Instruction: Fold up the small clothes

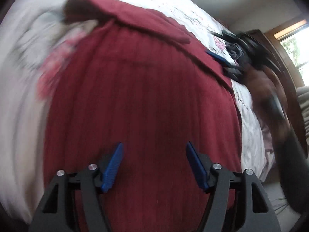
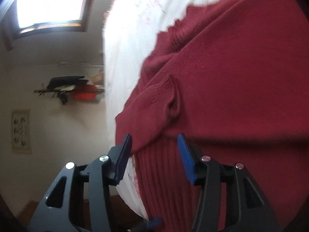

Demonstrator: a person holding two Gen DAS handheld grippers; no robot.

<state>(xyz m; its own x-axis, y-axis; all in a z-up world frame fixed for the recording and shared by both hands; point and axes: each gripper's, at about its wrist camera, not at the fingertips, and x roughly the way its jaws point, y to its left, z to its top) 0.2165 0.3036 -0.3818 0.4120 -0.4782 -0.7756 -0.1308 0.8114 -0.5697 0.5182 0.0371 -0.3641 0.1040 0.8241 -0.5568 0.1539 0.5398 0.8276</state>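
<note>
Dark red ribbed sweater [image 1: 139,96] spread flat across the middle of the left wrist frame, on a bed with a white printed cover [image 1: 23,77]; one sleeve folded across its top edge toward the upper left. Left claw [image 1: 154,166] at the bottom centre, blue pads wide apart, holding nothing, red knit showing between them. Right claw [image 1: 218,58] at the right edge of the sweater, blurred, too unclear there to judge its opening; blurred hand [image 1: 270,96] behind it at the right of the frame.

In the right wrist frame, sweater [image 2: 231,77] filling the right half, cuff of a sleeve [image 2: 164,96] lying on the body near the centre. Right claw [image 2: 154,154] at the bottom centre, pads apart, gripping nothing, straddling the sweater's edge beside the white cover [image 2: 123,58]. Bright window [image 2: 50,3] at the upper left.
</note>
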